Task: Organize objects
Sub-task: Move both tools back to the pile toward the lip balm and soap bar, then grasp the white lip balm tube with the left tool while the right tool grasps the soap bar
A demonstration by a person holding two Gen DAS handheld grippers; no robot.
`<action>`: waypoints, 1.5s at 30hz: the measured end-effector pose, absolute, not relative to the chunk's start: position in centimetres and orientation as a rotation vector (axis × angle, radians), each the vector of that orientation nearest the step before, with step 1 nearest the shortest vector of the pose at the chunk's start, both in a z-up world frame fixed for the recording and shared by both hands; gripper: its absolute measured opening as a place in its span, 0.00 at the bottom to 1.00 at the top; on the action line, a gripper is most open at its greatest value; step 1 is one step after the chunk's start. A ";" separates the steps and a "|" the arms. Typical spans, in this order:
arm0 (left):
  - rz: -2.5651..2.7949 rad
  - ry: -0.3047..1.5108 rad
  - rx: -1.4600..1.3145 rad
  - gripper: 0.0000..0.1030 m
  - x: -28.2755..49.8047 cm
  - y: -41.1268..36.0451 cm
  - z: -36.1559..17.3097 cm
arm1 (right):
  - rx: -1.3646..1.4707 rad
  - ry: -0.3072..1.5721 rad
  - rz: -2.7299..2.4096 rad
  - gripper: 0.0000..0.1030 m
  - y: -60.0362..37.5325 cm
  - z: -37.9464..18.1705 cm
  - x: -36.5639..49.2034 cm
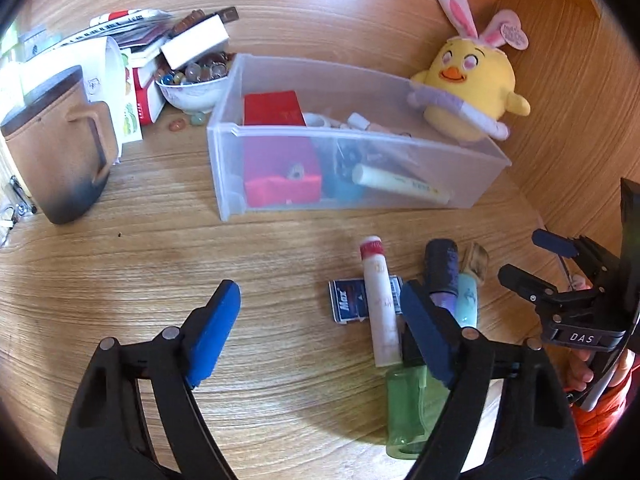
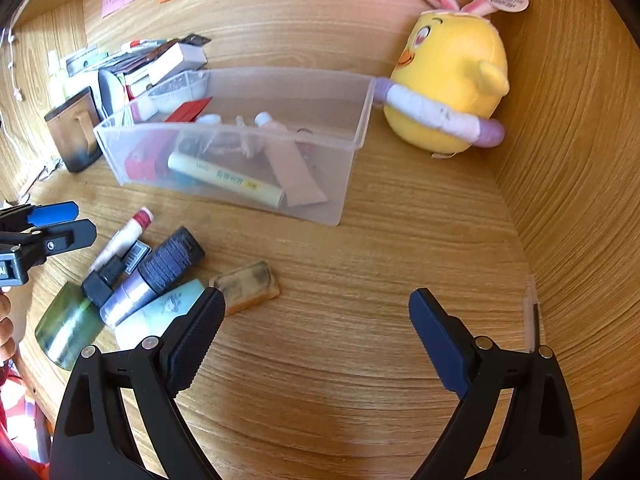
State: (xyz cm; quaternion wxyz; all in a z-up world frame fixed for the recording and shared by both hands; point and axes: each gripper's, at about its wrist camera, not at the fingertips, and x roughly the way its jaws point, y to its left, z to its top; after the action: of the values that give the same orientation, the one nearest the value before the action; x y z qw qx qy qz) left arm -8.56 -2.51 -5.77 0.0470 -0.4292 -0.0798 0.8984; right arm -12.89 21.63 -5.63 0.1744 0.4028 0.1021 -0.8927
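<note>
Left gripper (image 1: 320, 330): apart, empty.
Right gripper (image 2: 316, 336): apart, empty.
Pile (image 1: 404, 300), lower right: tubes overlapping — likely to roll or scatter if nudged.

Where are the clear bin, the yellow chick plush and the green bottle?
clear bin (image 1: 404, 200), left wrist view, on its bare front wall.
yellow chick plush (image 2: 452, 80), right wrist view, on its belly.
green bottle (image 1: 406, 412), left wrist view, on its body.

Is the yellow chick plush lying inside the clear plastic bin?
No: the yellow chick plush stands on the desk outside the clear plastic bin, beside its end wall.
</note>
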 end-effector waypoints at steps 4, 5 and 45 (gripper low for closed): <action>2.718 -0.227 -1.340 0.80 -8.9 -2.2 -6.2 | 1.150 0.335 -2.494 0.89 20.7 -6.0 -12.8; 2.711 -0.225 -1.347 0.77 -8.9 -2.1 -6.3 | 1.149 0.346 -2.489 0.89 20.5 -6.1 -12.8; 2.774 -0.186 -1.318 0.14 -9.1 -3.0 -5.8 | 1.093 0.263 -2.476 0.36 20.0 -4.6 -13.6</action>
State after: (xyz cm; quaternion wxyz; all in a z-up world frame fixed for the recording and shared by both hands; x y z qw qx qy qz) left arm -9.07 -2.98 -5.84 0.0324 -0.4281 -0.0605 0.9011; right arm -13.60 20.05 -4.61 0.2096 0.3930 0.0947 -0.8903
